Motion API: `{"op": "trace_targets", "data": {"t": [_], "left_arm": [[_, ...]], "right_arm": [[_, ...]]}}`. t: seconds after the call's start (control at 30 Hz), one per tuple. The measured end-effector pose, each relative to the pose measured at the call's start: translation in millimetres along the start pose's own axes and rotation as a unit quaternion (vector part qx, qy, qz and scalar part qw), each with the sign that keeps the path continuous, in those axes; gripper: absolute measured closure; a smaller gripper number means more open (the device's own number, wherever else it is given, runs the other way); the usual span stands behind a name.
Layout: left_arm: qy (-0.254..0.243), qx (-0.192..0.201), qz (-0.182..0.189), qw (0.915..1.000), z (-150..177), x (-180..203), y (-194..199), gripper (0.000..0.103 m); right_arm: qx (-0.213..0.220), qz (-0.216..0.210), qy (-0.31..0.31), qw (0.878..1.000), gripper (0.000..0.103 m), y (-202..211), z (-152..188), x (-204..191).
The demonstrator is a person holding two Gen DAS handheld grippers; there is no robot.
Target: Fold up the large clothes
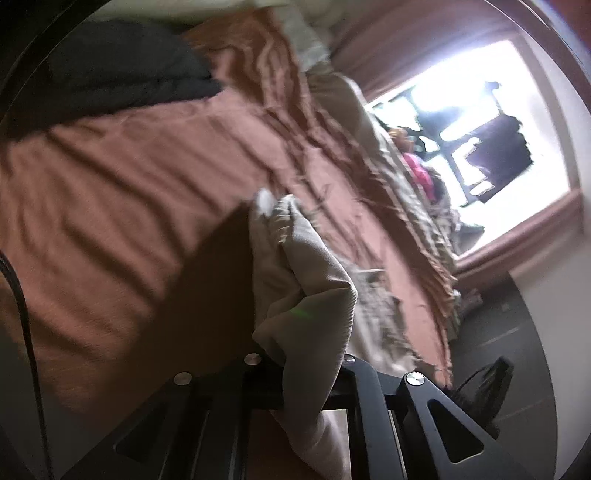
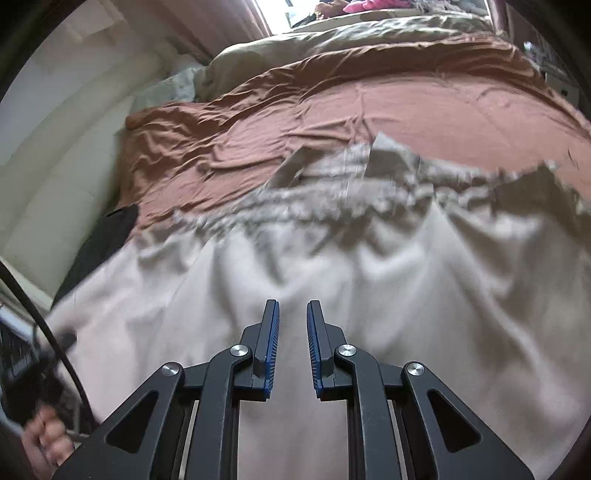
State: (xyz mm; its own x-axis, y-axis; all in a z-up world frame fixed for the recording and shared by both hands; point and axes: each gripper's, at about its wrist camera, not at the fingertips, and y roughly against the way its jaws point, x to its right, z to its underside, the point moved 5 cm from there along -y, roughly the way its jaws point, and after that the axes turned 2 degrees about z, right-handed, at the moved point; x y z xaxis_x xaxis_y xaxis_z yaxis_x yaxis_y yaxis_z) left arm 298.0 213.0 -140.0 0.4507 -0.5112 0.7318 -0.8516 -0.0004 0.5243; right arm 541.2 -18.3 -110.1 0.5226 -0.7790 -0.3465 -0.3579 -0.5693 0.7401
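A large beige garment (image 2: pixel 332 266) lies spread and blurred over the brown bed sheet (image 2: pixel 332 107). My right gripper (image 2: pixel 293 314) is open and empty, with its blue pads just above the garment's near part. In the left wrist view my left gripper (image 1: pixel 306 365) is shut on a bunched fold of the same beige garment (image 1: pixel 310 273), which rises between the jaws and hides the fingertips. That view is tilted, with the brown sheet (image 1: pixel 129 166) behind the fold.
A dark garment (image 1: pixel 122 70) lies on the bed's far part and shows in the right wrist view (image 2: pixel 99 243) at the left edge. A beige duvet (image 2: pixel 332 33) lies at the bed's far side. A bright window (image 1: pixel 480 129) and dark floor (image 1: pixel 498 332) are beyond the bed.
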Motion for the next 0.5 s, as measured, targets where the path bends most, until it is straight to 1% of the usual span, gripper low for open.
{"op": "trace_targets", "data": {"t": [0.07, 0.17, 0.3, 0.4, 0.5], "left_arm": [[-0.014, 0.000, 0.016, 0.9998, -2.6, 18.7, 2.5, 0.094], [-0.038, 0.003, 0.037, 0.9986, -6.8, 50.0, 5.6, 0.095], [-0.066, 0.005, 0.061, 0.9959, -11.5, 90.8, 8.4, 0.095], [-0.086, 0.007, 0.078, 0.9933, -12.1, 117.6, 10.6, 0.095], [-0.101, 0.005, 0.095, 0.9903, -10.9, 143.8, 10.1, 0.095]], "right_arm": [[-0.008, -0.015, -0.009, 1.000, 0.091, 7.3, 25.9, 4.7], [-0.016, -0.032, -0.018, 0.999, 0.091, 16.2, 56.2, 6.6], [-0.013, -0.022, -0.007, 1.000, 0.091, 28.7, 88.2, 6.9], [-0.009, -0.012, -0.002, 1.000, 0.091, 36.9, 104.0, 7.0], [-0.019, -0.003, -0.013, 1.000, 0.091, 35.5, 116.0, 9.9]]}}
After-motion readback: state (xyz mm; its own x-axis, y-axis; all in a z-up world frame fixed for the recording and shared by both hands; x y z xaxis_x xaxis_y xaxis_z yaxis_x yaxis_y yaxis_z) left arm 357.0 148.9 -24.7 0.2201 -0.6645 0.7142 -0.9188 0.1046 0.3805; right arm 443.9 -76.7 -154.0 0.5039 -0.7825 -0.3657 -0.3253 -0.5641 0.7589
